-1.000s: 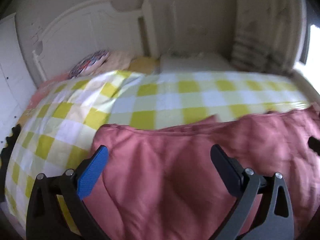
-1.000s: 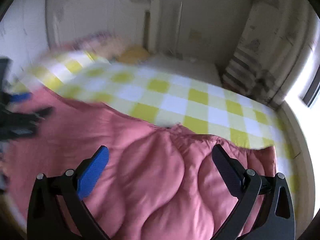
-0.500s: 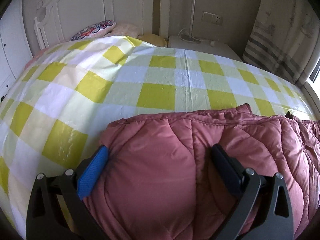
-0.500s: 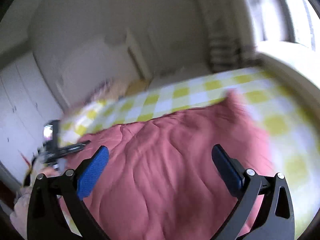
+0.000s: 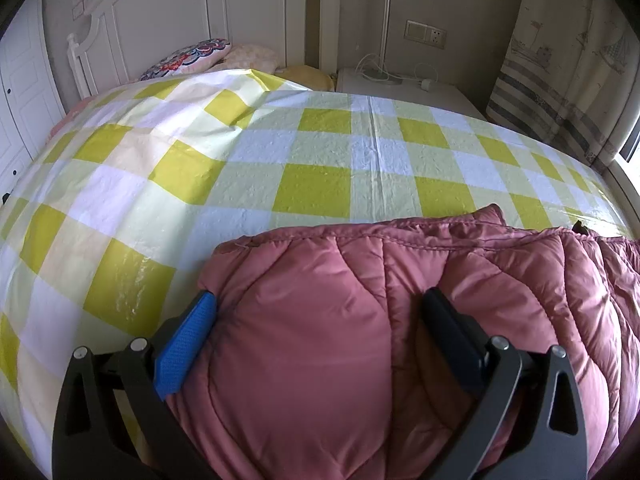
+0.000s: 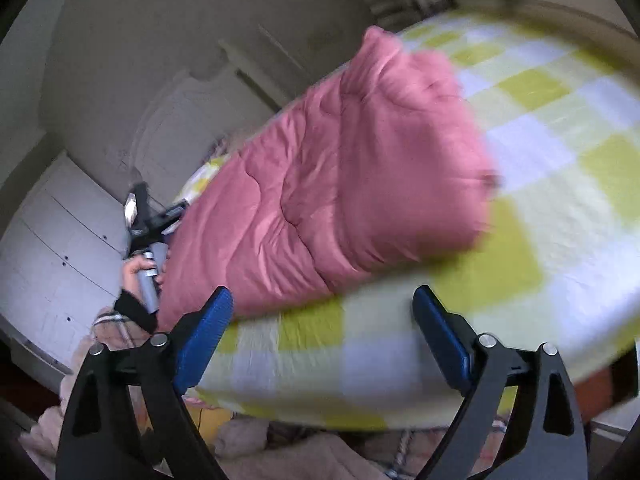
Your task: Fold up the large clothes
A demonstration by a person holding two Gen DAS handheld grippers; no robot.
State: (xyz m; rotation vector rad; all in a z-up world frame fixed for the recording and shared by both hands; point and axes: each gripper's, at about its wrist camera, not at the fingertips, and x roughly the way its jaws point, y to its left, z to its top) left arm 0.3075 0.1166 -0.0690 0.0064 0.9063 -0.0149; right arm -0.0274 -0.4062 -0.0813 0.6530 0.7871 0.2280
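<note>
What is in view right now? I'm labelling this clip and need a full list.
padded jacket: one, pink, quilted, lying on the bed cover
bed cover: one, yellow and white checks, spread over the bed
headboard: one, white, far end of the bed
pillows: several, one with a coloured pattern, by the headboard
bedside table: one, white, right of the headboard, with a lamp pole and cables
curtain: one, pale with stripes, far right
wardrobe: one, white, beside the bed
left gripper: black, blue pads, jaws either side of a bulge of jacket
right gripper: black, blue pads, open over the cover, its jaws just closed slightly
hand: one, on the left gripper's handle
</note>
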